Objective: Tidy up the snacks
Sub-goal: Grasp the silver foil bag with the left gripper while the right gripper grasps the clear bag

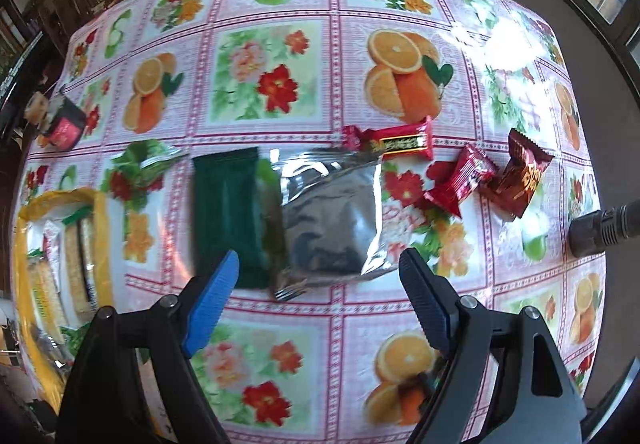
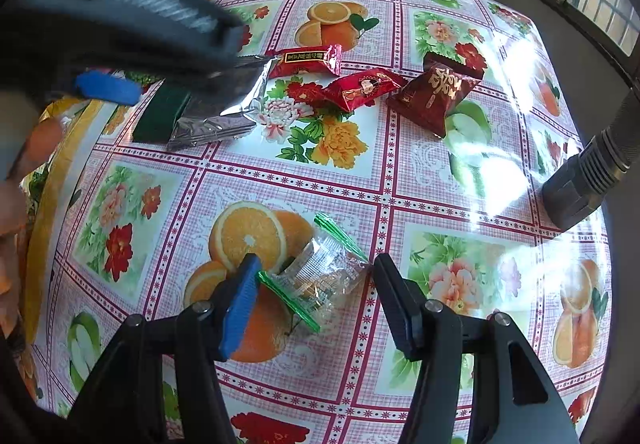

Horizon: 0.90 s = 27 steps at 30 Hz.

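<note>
My left gripper (image 1: 318,264) is open, its fingers on either side of the near ends of a dark green packet (image 1: 228,212) and a silver foil packet (image 1: 332,220) lying side by side. My right gripper (image 2: 314,264) is open over a clear green-edged wrapped snack (image 2: 320,276) on the table, which lies between the fingers. Three red wrapped sweets lie further back: a long red one (image 1: 400,142), a small red one (image 1: 464,180) and a dark red one (image 1: 520,176). A yellow tray (image 1: 100,216) at the left holds several wrapped snacks.
The table has a floral and fruit oilcloth (image 1: 328,84). A black and pink box (image 1: 66,126) sits at the far left edge. A black cable plug (image 1: 600,228) hangs at the right. The left gripper shows blurred at upper left in the right wrist view (image 2: 120,44).
</note>
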Each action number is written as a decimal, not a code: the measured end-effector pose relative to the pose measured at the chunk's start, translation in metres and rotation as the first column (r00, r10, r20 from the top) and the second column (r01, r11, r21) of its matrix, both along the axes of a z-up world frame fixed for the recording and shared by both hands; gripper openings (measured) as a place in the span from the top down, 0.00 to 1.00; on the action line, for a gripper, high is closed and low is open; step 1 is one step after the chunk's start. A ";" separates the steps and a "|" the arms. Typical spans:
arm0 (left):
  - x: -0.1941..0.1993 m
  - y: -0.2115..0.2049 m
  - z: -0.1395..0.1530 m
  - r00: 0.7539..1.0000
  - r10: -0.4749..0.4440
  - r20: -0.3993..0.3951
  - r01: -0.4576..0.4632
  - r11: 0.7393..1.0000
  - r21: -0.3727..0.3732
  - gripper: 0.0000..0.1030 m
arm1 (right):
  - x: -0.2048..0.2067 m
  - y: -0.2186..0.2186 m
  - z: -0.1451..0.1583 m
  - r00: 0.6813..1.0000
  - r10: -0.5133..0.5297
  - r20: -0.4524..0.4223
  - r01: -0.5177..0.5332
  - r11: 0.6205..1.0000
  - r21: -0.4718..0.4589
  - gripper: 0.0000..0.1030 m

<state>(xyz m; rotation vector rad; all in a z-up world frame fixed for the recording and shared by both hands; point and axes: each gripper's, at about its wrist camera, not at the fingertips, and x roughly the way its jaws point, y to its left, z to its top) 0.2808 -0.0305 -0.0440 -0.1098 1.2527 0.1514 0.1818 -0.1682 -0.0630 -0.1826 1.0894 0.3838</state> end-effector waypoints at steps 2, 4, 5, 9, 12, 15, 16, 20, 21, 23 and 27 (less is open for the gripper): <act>0.006 -0.006 -0.008 1.000 -0.002 -0.018 0.002 1.000 0.000 0.20 | 0.001 0.000 0.000 1.000 0.004 -0.004 -0.004 1.000 0.004 0.43; 0.011 -0.010 -0.016 0.999 0.007 -0.035 -0.006 1.000 0.019 0.20 | 0.001 -0.001 0.000 1.000 0.005 -0.010 -0.005 1.000 0.014 0.43; 0.013 -0.009 -0.019 0.999 0.016 -0.041 -0.015 1.000 0.020 0.20 | 0.001 -0.003 0.001 1.000 0.002 -0.015 -0.001 1.000 0.026 0.43; 0.022 -0.004 -0.032 0.997 0.027 -0.074 -0.028 1.000 -0.013 0.20 | 0.004 -0.008 0.002 0.999 -0.017 -0.032 0.018 0.999 0.046 0.41; 0.025 -0.005 -0.033 0.998 0.011 -0.058 -0.010 1.000 0.005 0.22 | 0.005 -0.014 0.003 0.998 -0.041 -0.039 0.043 0.998 0.046 0.38; 0.029 -0.009 -0.030 0.999 -0.014 -0.048 0.015 1.000 0.021 0.38 | 0.002 -0.018 0.004 0.998 -0.054 -0.027 0.055 0.998 0.043 0.38; 0.030 -0.013 -0.028 0.998 -0.034 -0.043 0.035 0.999 0.023 0.40 | 0.002 -0.019 0.004 0.998 -0.059 -0.023 0.060 0.997 0.040 0.38; 0.033 -0.020 -0.025 0.997 -0.057 -0.052 0.059 0.998 0.032 0.42 | -0.001 -0.016 0.004 0.998 -0.055 0.013 0.055 0.998 0.018 0.41; 0.033 -0.019 -0.026 0.997 -0.060 -0.051 0.062 0.998 0.032 0.42 | -0.005 -0.012 0.004 0.998 -0.049 0.025 0.049 0.999 0.013 0.49; 0.031 -0.018 -0.025 0.997 -0.058 -0.052 0.060 0.998 0.035 0.42 | -0.006 -0.011 0.003 0.998 -0.051 0.048 0.051 0.999 0.008 0.58; 0.013 -0.016 -0.024 0.997 -0.057 -0.059 0.060 0.998 0.035 0.42 | -0.009 -0.013 0.004 0.997 -0.065 0.038 0.063 0.997 0.040 0.62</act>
